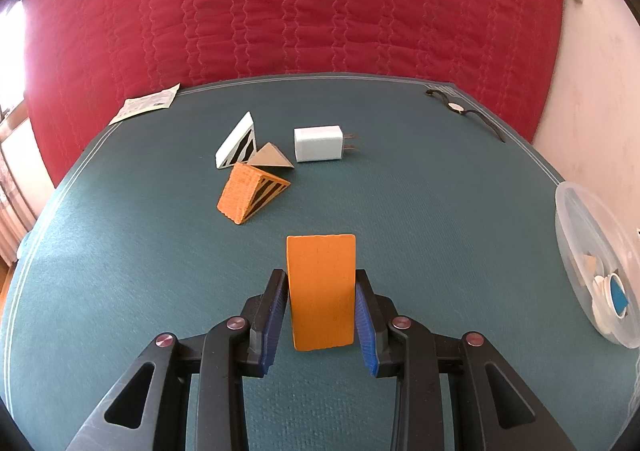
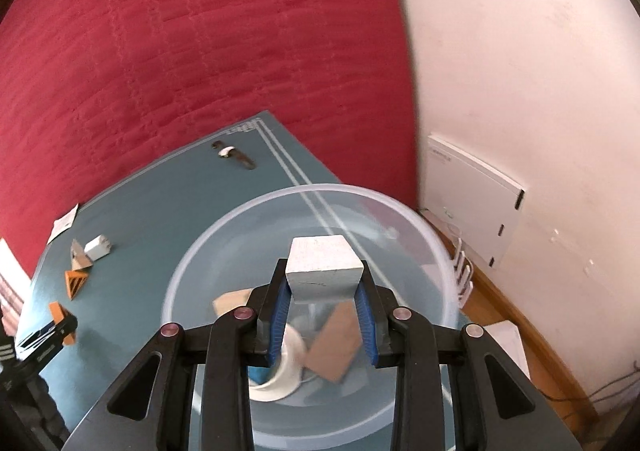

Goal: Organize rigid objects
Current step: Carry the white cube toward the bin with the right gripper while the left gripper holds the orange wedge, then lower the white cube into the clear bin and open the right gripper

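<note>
In the clear bowl [image 2: 400, 211], blurred pieces overlap indistinctly.

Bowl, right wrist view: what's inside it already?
In the bowl: two tan wooden pieces, a white ring and something blue. The right tongs and their white block cover the rest.

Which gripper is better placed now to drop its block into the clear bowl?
Right. The right gripper holds the white block directly above the clear bowl; the left gripper, holding the orange block, is beside it.

Three wedges [image 1: 253, 193] and a charger [image 1: 319, 143] lie mid-desk [image 1: 120, 271]; the bowl [image 1: 576, 251] sits at the desk's right edge.
</note>
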Available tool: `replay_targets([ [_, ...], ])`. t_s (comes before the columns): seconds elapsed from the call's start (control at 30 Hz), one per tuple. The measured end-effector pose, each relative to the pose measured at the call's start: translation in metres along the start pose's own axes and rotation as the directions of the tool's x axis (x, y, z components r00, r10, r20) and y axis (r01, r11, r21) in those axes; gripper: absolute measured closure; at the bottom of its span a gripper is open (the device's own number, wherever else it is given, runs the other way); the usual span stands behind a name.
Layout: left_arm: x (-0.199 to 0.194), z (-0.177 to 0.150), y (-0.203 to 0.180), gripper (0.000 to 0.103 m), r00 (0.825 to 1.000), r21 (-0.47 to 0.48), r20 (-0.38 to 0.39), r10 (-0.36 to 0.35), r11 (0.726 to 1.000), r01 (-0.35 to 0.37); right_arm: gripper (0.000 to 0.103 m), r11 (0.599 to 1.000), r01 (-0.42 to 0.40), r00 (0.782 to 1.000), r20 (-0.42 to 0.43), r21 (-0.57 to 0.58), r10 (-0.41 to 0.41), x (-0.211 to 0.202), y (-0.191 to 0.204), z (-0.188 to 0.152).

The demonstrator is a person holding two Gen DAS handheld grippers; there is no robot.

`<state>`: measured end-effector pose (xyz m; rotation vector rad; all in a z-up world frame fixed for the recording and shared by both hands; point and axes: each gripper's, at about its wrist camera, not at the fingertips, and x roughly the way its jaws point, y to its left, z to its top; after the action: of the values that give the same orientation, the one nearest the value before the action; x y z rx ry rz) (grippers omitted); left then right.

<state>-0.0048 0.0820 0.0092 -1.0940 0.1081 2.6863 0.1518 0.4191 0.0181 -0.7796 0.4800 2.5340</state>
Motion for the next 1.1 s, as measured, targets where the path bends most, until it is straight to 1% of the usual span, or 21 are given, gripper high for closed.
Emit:
replay_targets([
  [0.2, 0.000, -0.001, -0.007, 0.069, 1.000, 0.013, -0.006, -0.002, 1.000, 0.002, 0.071, 1.000, 0.014, 1.000, 0.005, 0.025, -0.014, 0.001, -0.016, 0.002],
  [0.43, 0.000, -0.002, -0.015, 0.069, 1.000, 0.015, -0.016, -0.012, 1.000, 0.012, 0.071, 0.999, 0.008, 1.000, 0.011, 0.038, -0.008, 0.000, -0.022, 0.002],
  [0.63, -0.002, -0.001, -0.025, 0.069, 0.999, 0.028, -0.027, -0.037, 0.999, 0.038, 0.071, 0.998, 0.006, 1.000, 0.013, 0.055, -0.007, -0.002, -0.027, 0.004],
  [0.77, -0.004, 0.000, -0.037, 0.069, 0.997, 0.048, -0.034, -0.066, 0.997, 0.068, 0.071, 0.999, 0.001, 1.000, 0.009, 0.040, -0.001, -0.005, -0.030, 0.004],
  [0.83, -0.006, 0.002, -0.043, 0.069, 0.996, 0.059, -0.036, -0.081, 0.995, 0.083, 0.071, 0.999, -0.007, 1.000, 0.002, 0.038, 0.007, -0.006, -0.032, 0.003],
  [0.93, -0.007, 0.004, -0.054, 0.069, 0.994, 0.078, -0.037, -0.098, 0.992, 0.101, 0.071, 0.998, -0.049, 0.998, -0.024, 0.027, 0.050, -0.008, -0.033, 0.000],
  [1.1, -0.011, 0.008, -0.069, 0.069, 0.992, 0.105, -0.035, -0.122, 0.987, 0.125, 0.071, 0.997, -0.080, 0.996, -0.046, -0.008, 0.079, -0.005, -0.029, -0.008],
])
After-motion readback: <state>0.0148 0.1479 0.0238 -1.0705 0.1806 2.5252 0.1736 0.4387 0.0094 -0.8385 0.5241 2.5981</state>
